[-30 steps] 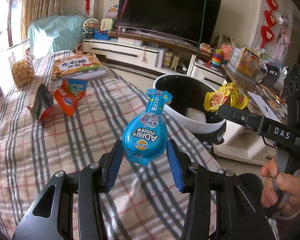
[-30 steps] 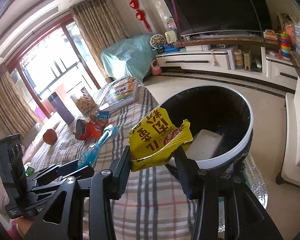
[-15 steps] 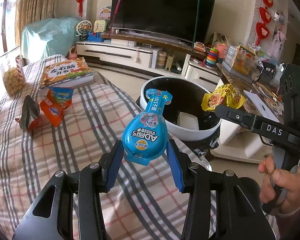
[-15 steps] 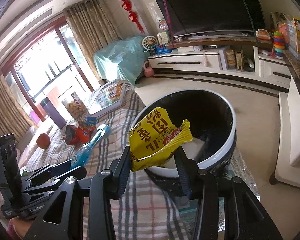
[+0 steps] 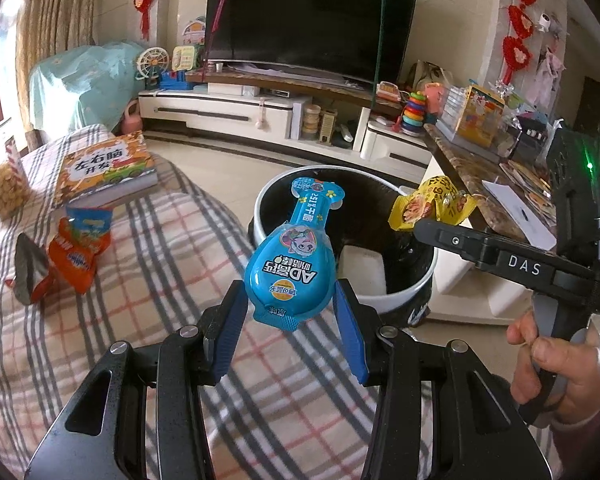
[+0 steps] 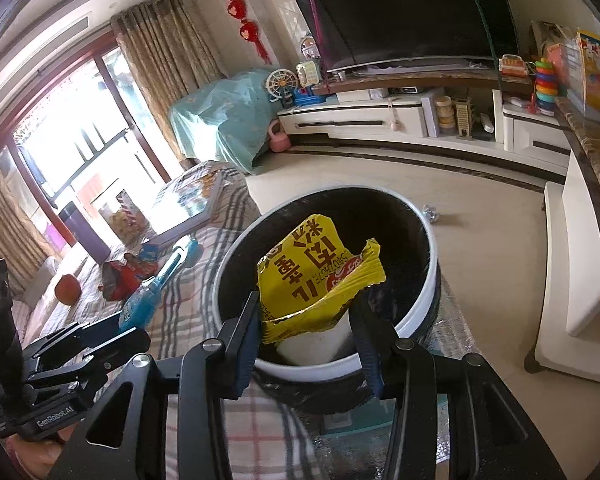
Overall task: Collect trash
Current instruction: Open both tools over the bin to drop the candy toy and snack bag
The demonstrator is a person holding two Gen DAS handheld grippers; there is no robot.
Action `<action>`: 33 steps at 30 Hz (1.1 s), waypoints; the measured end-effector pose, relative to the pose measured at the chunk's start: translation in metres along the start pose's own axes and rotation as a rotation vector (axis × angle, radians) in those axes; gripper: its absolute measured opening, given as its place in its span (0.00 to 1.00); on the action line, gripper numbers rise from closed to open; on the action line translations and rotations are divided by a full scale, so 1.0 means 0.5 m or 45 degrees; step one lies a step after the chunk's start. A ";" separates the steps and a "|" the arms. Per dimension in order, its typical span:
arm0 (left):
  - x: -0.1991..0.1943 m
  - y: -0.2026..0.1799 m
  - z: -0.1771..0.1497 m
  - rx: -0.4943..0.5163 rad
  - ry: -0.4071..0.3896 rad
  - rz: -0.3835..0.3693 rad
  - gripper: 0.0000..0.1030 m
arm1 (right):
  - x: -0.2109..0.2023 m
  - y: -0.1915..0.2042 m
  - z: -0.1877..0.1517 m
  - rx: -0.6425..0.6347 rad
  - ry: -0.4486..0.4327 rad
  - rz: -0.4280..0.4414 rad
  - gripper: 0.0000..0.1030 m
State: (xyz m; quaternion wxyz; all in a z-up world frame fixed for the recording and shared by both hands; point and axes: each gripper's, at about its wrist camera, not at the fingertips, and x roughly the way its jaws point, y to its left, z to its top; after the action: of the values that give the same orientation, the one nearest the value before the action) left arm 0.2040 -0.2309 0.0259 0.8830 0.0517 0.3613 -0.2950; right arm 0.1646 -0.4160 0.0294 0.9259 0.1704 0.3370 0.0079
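Observation:
My left gripper (image 5: 290,312) is shut on a blue bottle-shaped snack packet (image 5: 294,264), held over the plaid-covered table near the trash bin (image 5: 404,296). My right gripper (image 6: 308,316) is shut on a crumpled yellow wrapper (image 6: 312,276), held above the open mouth of the white-rimmed, black-lined bin (image 6: 420,308). A white object (image 5: 362,266) lies inside the bin. In the left wrist view the right gripper (image 5: 420,222) holds the yellow wrapper (image 5: 428,200) over the bin's right side. The blue packet (image 6: 156,284) also shows in the right wrist view.
On the plaid table (image 5: 140,264) lie an orange snack bag (image 5: 78,248), a dark torn wrapper (image 5: 28,268), a picture book (image 5: 104,172) and a jar of snacks (image 5: 0,180). A TV stand (image 5: 260,116) and a cluttered counter (image 5: 500,164) lie beyond. An orange fruit (image 6: 67,289) sits far left.
Both grippers have moved toward the bin with their loads. The yellow wrapper is now over the bin's mouth and the blue packet is closer to the bin's rim.

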 end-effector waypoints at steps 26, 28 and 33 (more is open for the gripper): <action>0.105 -0.038 0.052 0.043 0.080 -0.023 0.43 | 0.069 -0.047 0.054 -0.007 0.097 -0.012 0.46; 0.107 -0.038 0.055 0.038 0.080 -0.027 0.44 | 0.071 -0.049 0.057 -0.002 0.098 -0.010 0.48; 0.107 -0.033 0.055 0.020 0.087 -0.024 0.52 | 0.071 -0.057 0.059 0.018 0.095 -0.026 0.63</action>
State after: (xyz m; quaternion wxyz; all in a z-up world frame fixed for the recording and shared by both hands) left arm 0.2416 -0.2786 0.0124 0.8670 0.0652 0.3893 -0.3043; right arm 0.2075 -0.4471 0.0191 0.9115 0.1731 0.3730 0.0026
